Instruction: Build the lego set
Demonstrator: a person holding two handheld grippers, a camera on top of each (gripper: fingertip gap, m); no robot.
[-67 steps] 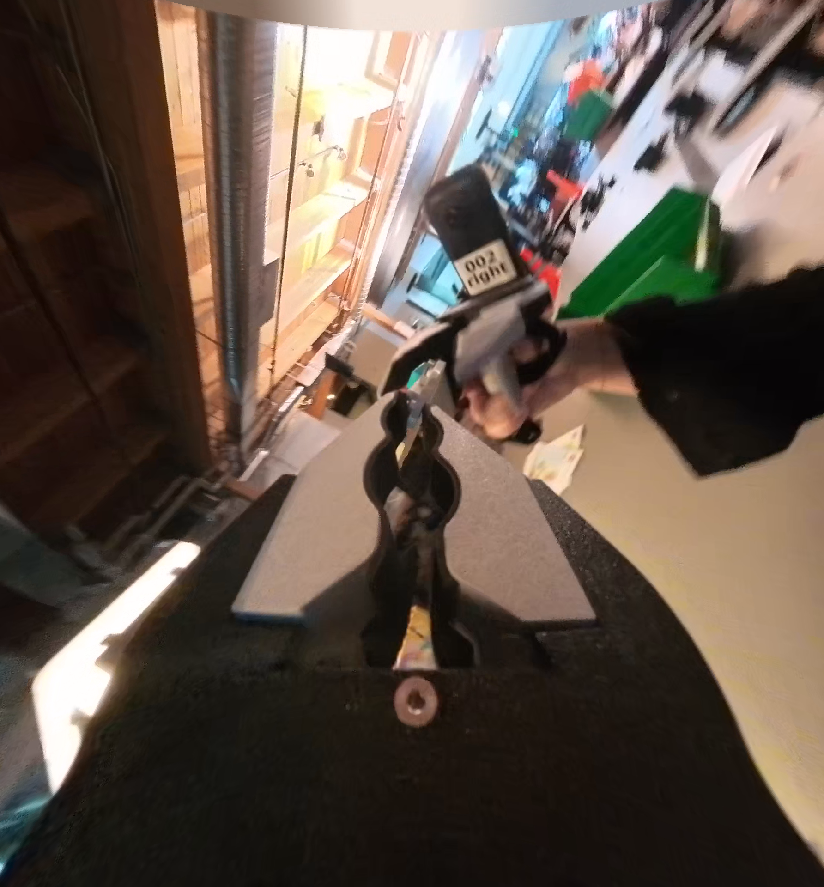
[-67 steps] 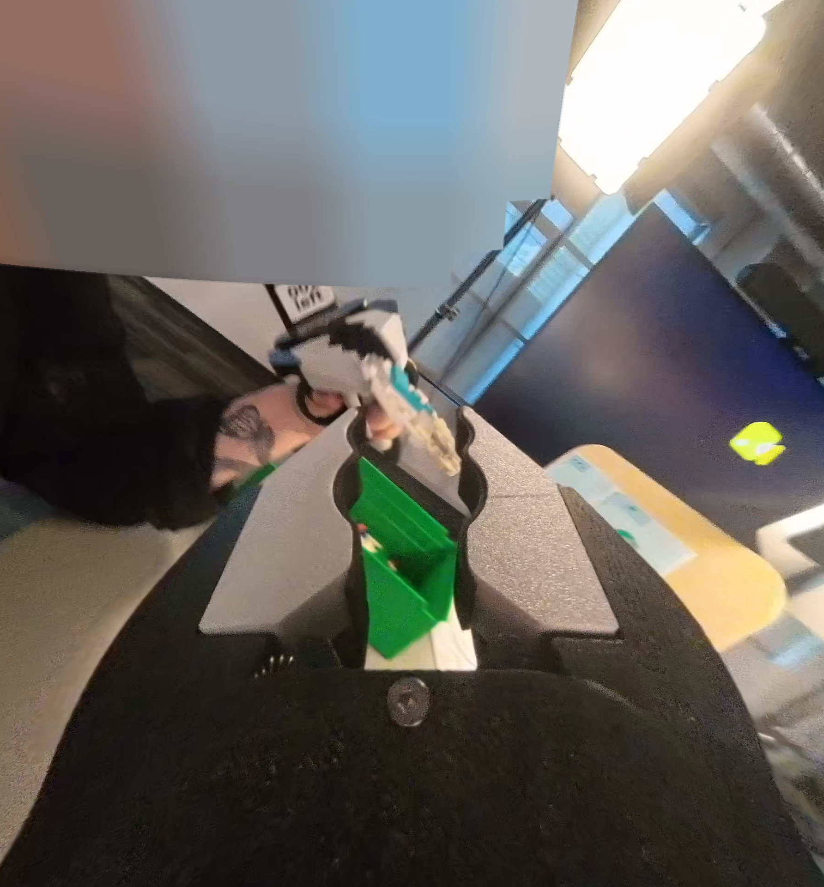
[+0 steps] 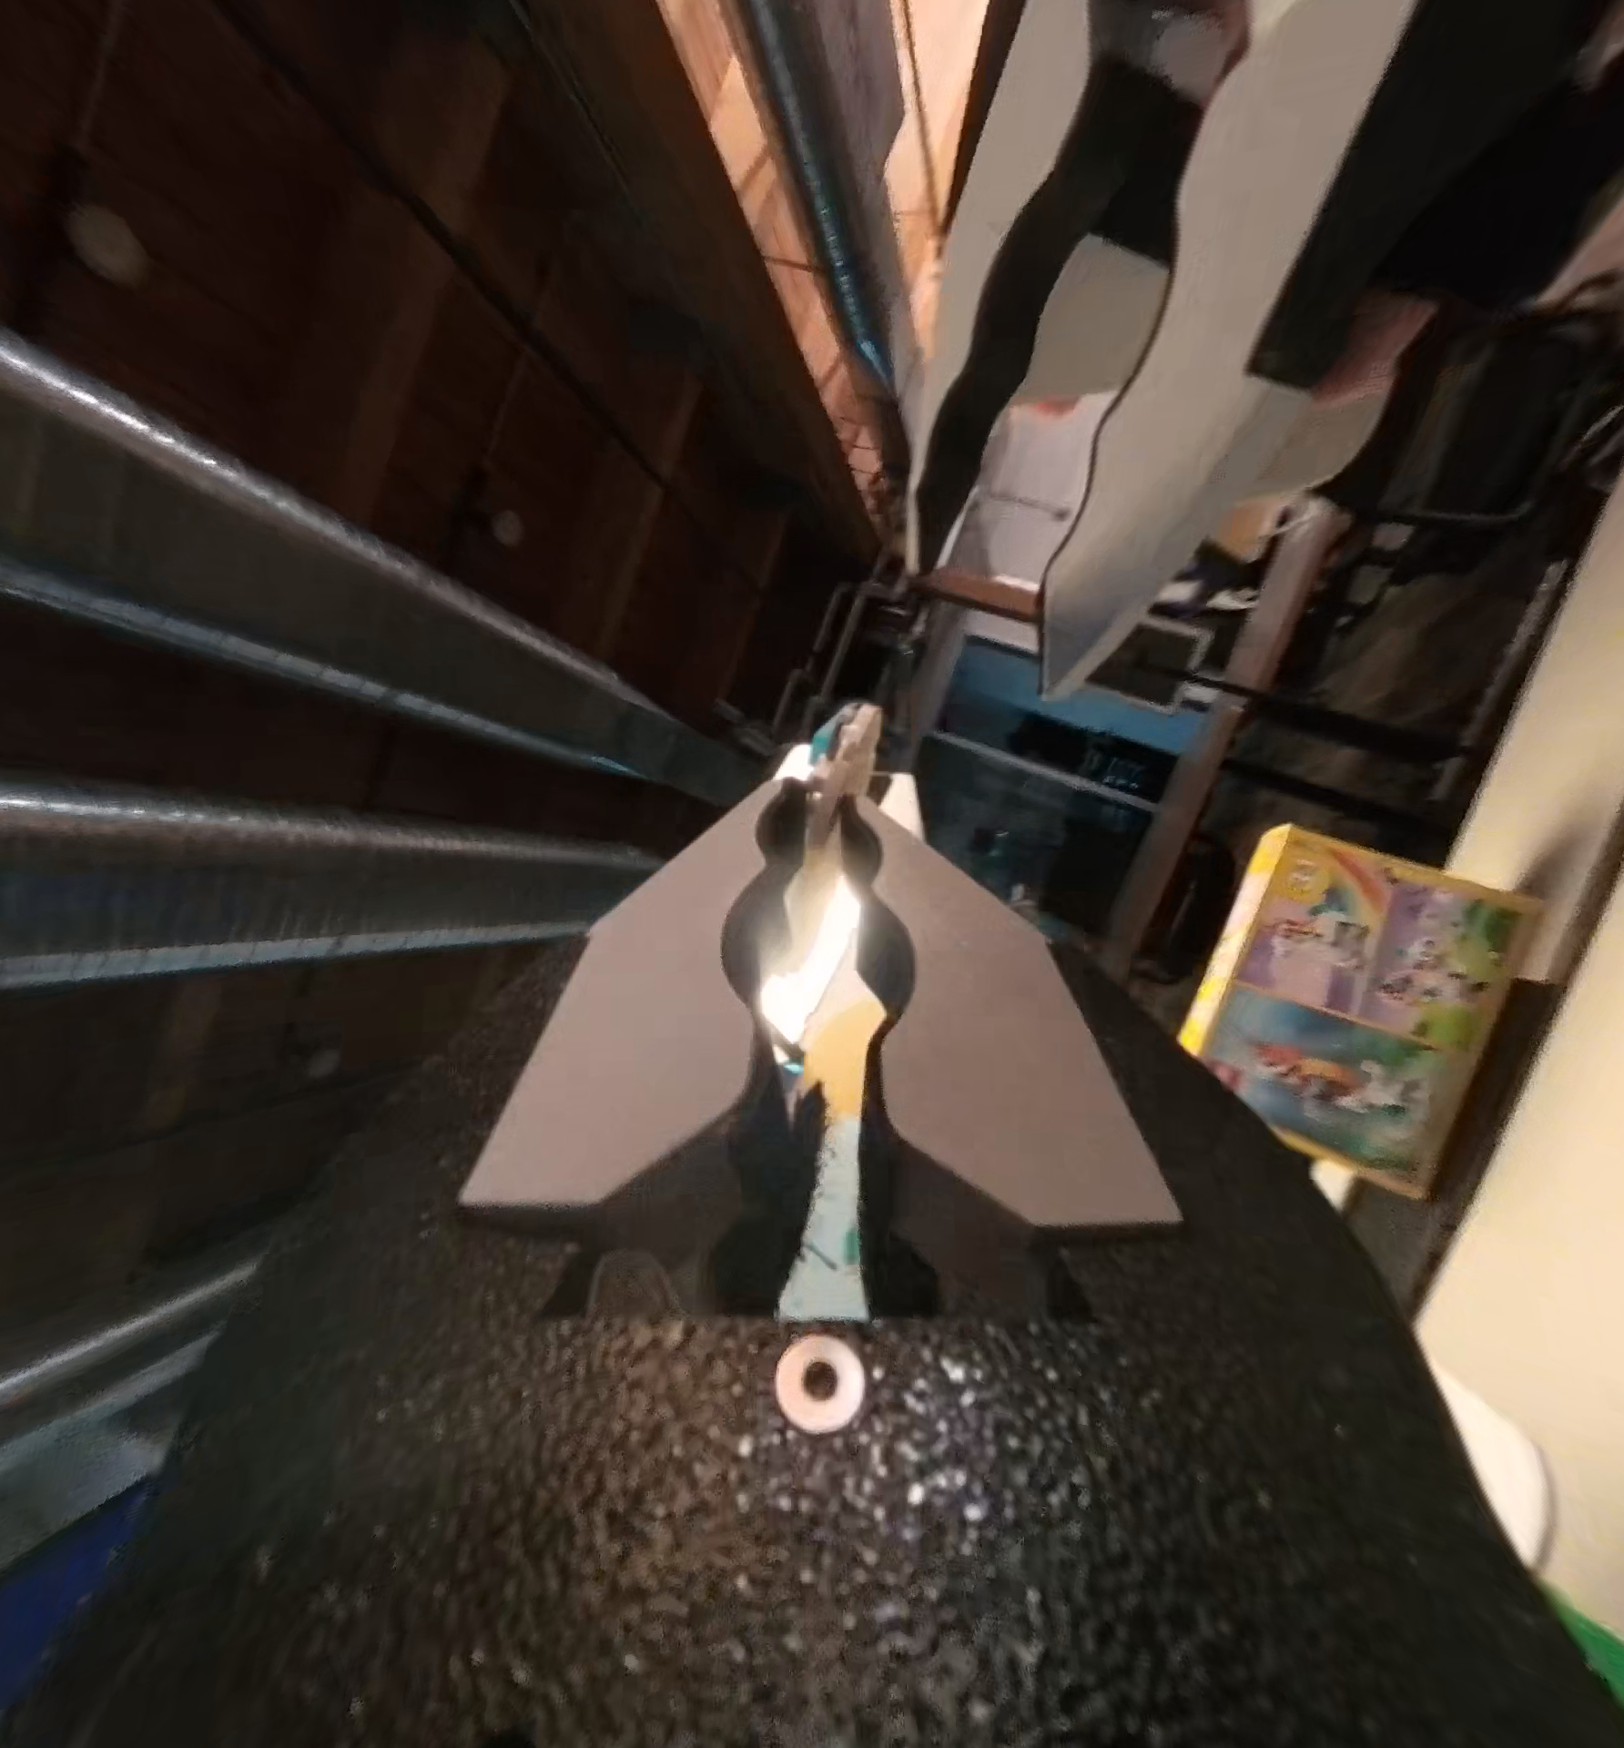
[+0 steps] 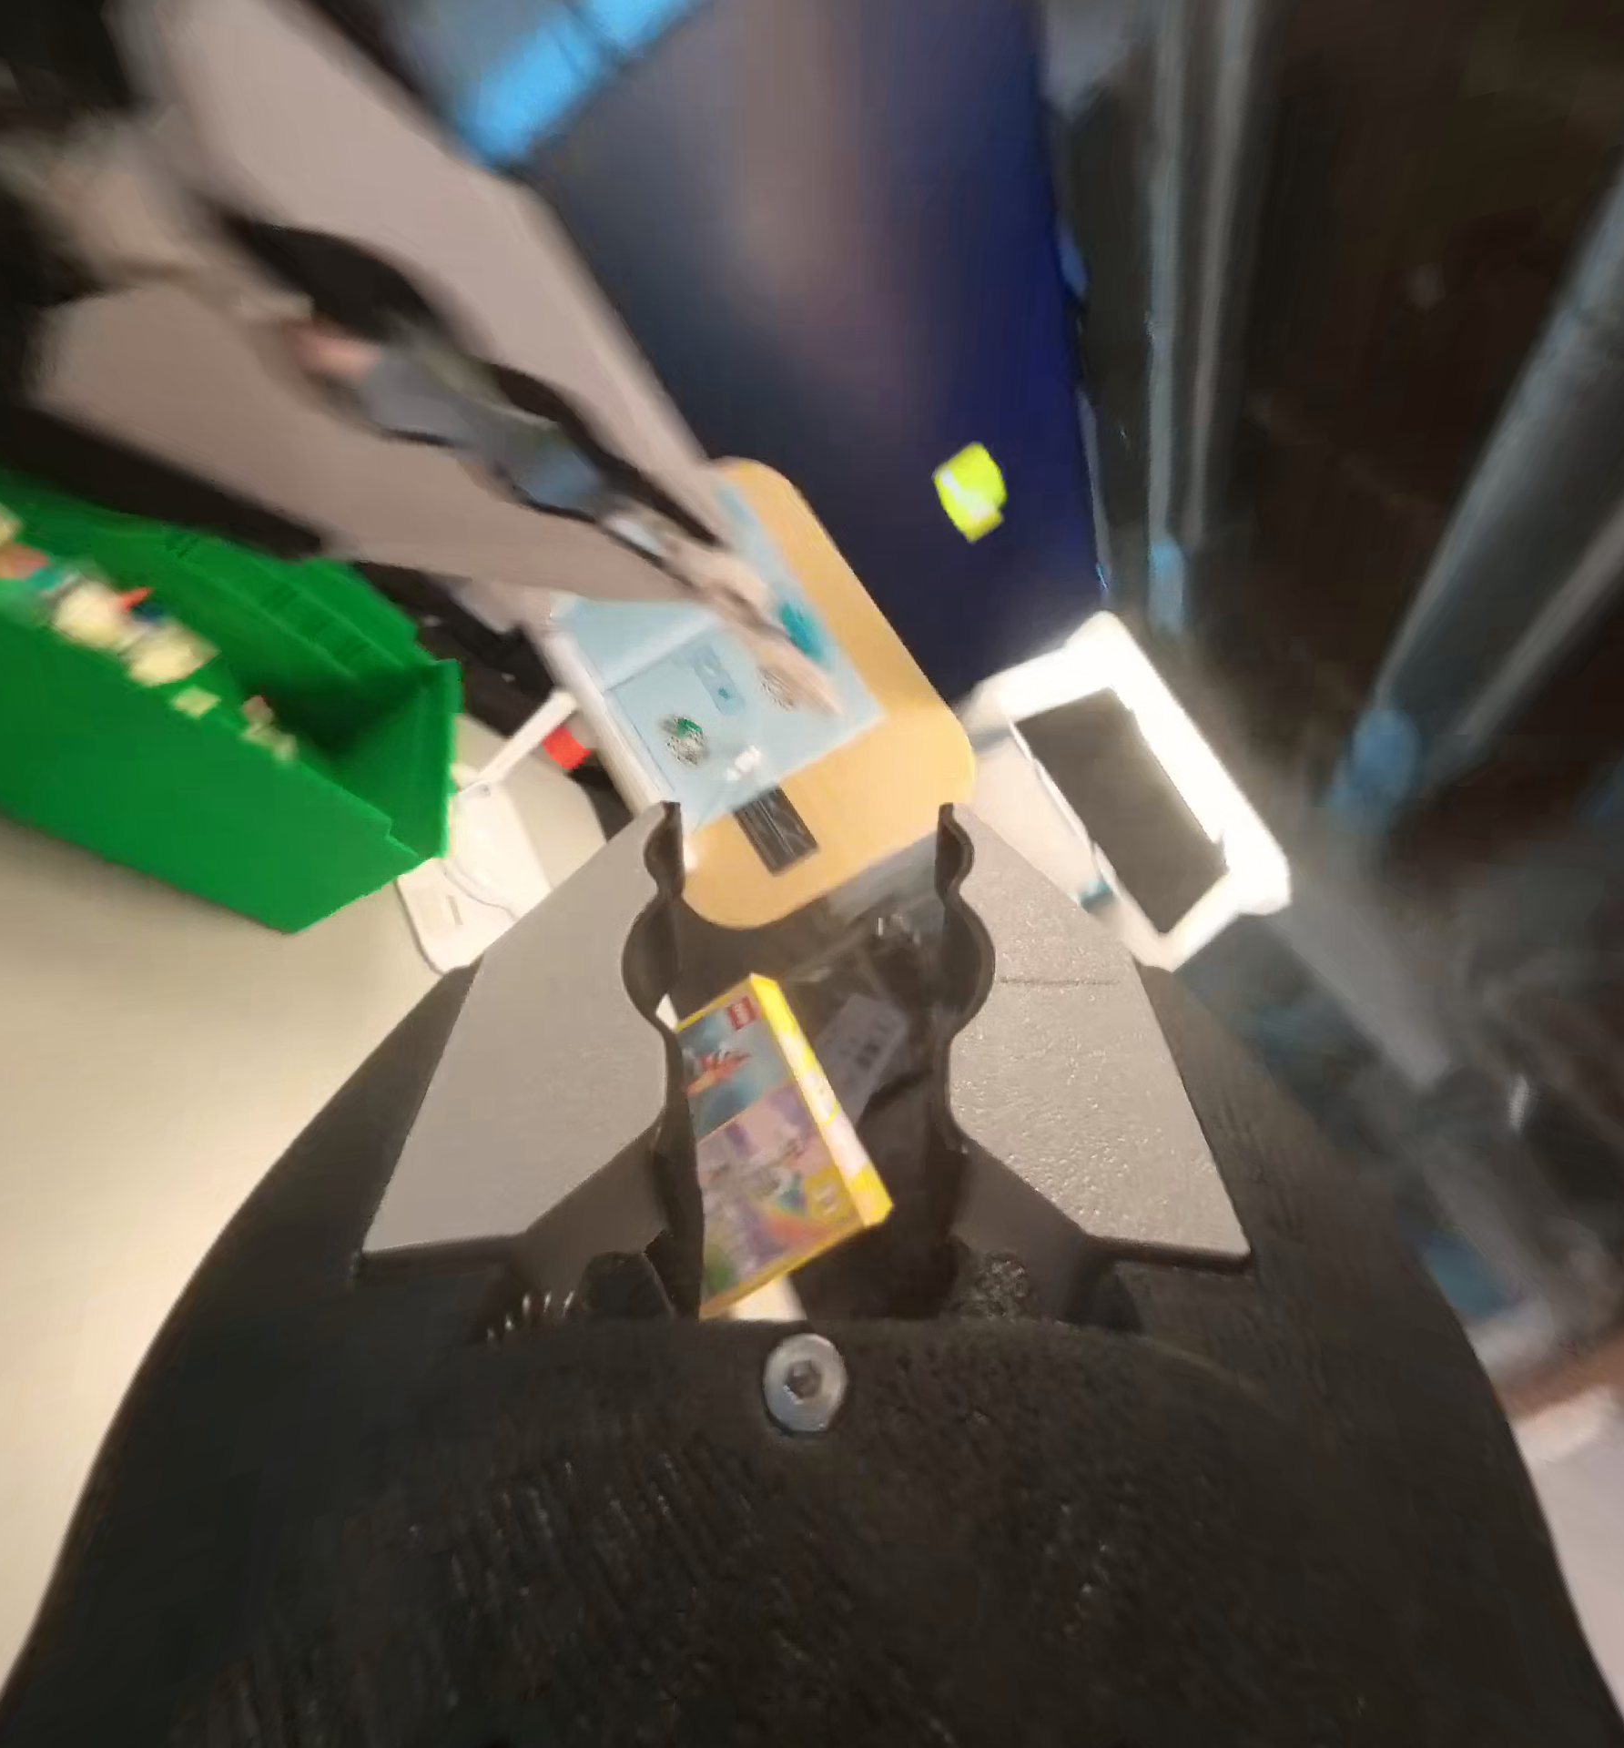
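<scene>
My left gripper (image 3: pixel 827 799) is shut on a small white, teal and grey lego assembly (image 3: pixel 841 747) that sticks out past its tips. My right gripper (image 4: pixel 808 832) is open and empty. In the left wrist view the right gripper (image 3: pixel 988 605) hangs close above, jaws apart and pointing down. In the right wrist view the left gripper (image 4: pixel 733 586) comes in blurred from the upper left, with the lego assembly (image 4: pixel 794 624) at its tip. Both grippers are held up off the table.
A green bin (image 4: pixel 175 804) with several loose lego pieces stands at the left on the pale table. A light blue instruction booklet (image 4: pixel 723 700) lies on a wooden board (image 4: pixel 884 785). The lego box (image 4: pixel 770 1135) stands below; it also shows in the left wrist view (image 3: pixel 1357 1022). A white tray (image 4: pixel 1243 851) is at the right.
Both views have swung round. The right gripper has come much closer to the left one and its jaws stand wider apart. The left gripper still holds the lego assembly.
</scene>
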